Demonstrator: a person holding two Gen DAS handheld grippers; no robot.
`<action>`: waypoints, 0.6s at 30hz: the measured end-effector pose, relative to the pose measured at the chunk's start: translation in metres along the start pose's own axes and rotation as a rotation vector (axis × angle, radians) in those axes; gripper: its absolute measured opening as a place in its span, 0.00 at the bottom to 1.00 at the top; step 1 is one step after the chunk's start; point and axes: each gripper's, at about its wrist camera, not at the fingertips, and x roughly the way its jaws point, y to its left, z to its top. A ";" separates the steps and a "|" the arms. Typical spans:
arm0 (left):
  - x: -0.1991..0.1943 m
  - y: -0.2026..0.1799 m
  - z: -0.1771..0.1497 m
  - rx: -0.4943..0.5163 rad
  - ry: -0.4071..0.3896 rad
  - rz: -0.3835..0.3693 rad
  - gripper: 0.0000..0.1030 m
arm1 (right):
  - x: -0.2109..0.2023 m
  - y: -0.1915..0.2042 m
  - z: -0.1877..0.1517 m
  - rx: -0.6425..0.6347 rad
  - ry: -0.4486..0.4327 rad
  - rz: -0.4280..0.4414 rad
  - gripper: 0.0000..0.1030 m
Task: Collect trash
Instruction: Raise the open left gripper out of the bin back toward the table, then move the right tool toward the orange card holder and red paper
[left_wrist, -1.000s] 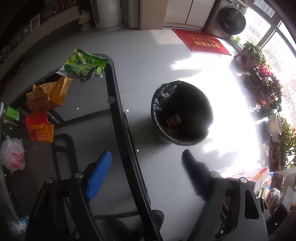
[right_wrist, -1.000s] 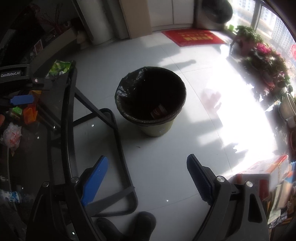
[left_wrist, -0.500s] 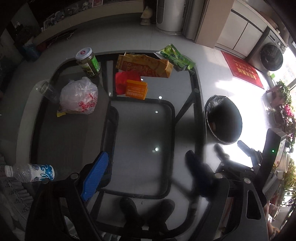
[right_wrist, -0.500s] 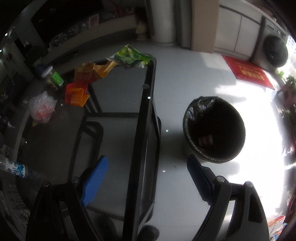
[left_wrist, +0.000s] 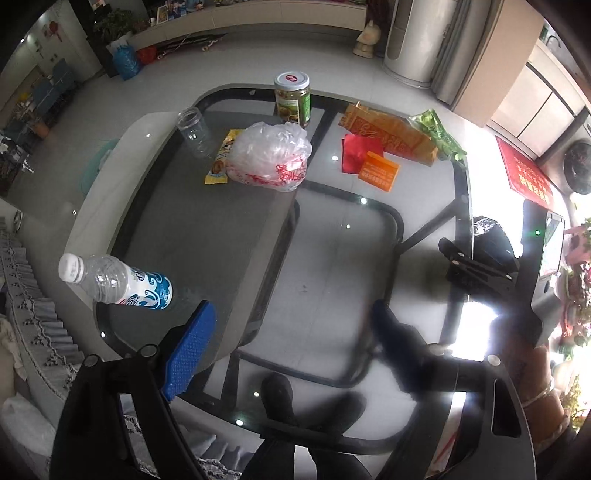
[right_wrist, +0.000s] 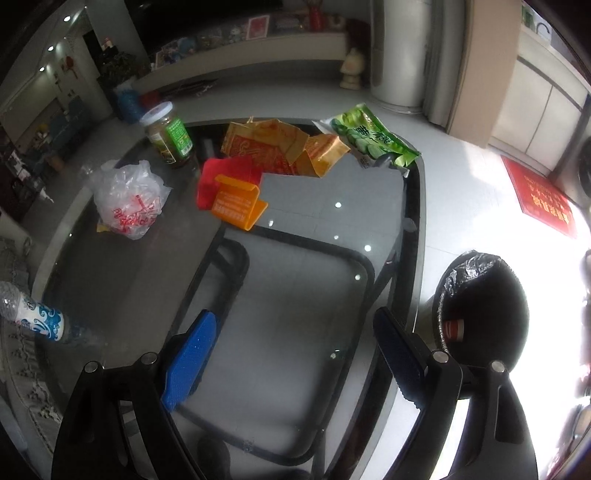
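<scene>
Trash lies on a glass table (left_wrist: 207, 236): a crumpled white plastic bag (left_wrist: 269, 158) (right_wrist: 127, 201), an orange paper bag (left_wrist: 388, 134) (right_wrist: 280, 147), a green snack packet (left_wrist: 439, 134) (right_wrist: 373, 138), an orange carton (left_wrist: 378, 171) (right_wrist: 236, 205) on red paper, and a yellow wrapper (left_wrist: 221, 162). A black-lined bin (right_wrist: 484, 314) (left_wrist: 491, 243) stands on the floor right of the table. My left gripper (left_wrist: 291, 321) hangs open and empty above the table's near part. My right gripper (right_wrist: 295, 325) is also open and empty, over the table's right side beside the bin.
A water bottle (left_wrist: 118, 282) (right_wrist: 33, 317), a lidded jar (left_wrist: 292, 98) (right_wrist: 168, 134) and a clear cup (left_wrist: 195, 134) stand on the table. A person's shoes (left_wrist: 280, 391) show through the glass. A red mat (right_wrist: 543, 199) lies beyond the bin.
Both views have swung left, from the bin and floor to the glass table. The bin has slid to the right edge. Both grippers stay open and empty.
</scene>
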 end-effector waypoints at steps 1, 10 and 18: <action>-0.001 0.005 -0.001 -0.010 0.001 0.002 0.81 | 0.003 0.004 0.004 -0.009 -0.004 0.009 0.82; -0.009 0.040 -0.012 -0.088 -0.001 0.008 0.81 | 0.042 0.029 0.045 -0.065 -0.040 0.077 0.82; -0.009 0.067 -0.019 -0.150 -0.002 0.021 0.81 | 0.080 0.043 0.071 -0.110 -0.013 0.046 0.82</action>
